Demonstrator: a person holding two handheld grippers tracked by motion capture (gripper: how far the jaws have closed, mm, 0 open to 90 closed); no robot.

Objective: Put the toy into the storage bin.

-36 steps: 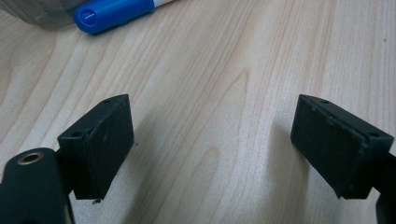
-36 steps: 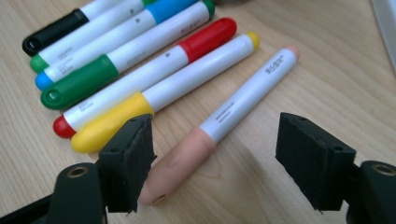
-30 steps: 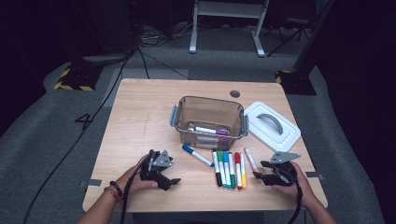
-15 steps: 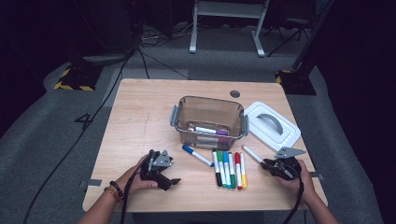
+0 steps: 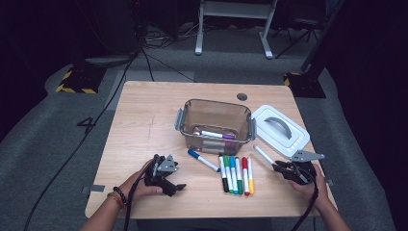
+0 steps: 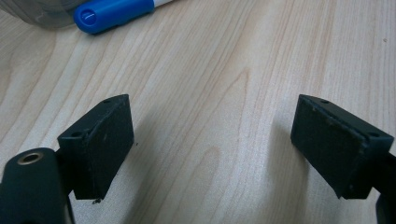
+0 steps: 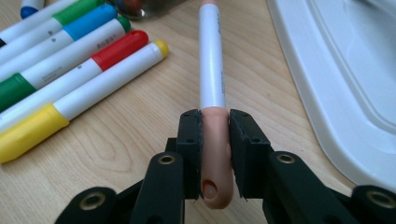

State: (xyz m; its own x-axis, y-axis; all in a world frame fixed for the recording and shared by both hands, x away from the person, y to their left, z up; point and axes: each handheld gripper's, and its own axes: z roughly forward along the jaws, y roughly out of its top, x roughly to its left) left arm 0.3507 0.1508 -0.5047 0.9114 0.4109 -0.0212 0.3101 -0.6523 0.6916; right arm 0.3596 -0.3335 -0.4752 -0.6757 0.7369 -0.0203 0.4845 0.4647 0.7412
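Beside the white lid [image 5: 280, 129], at the near right of the wooden table [image 5: 144, 125], the right gripper [image 5: 284, 168] now clamps the peach cap of a white marker [image 7: 211, 84]. Its jaws have just been closing; a second ago they stood apart around that marker, which lay near the lid as it does now. In the right gripper view the pads [image 7: 194, 140] press both sides of the cap, and the barrel runs away toward the clear plastic bin [image 5: 216, 122].

Left of the bin and nearer the person, the left gripper [image 5: 166, 180] rests low over bare wood, unmoved since the earlier frames. The left gripper view shows its jaws apart with nothing between them.

A row of markers [image 5: 235, 174] lies in front of the bin, and a blue-capped marker [image 5: 202, 160] lies angled between that row and the left gripper. Inside the bin, a purple-capped marker [image 5: 217, 135] shows; the others there are blurred. The held marker's far tip is cut off in the right gripper view.
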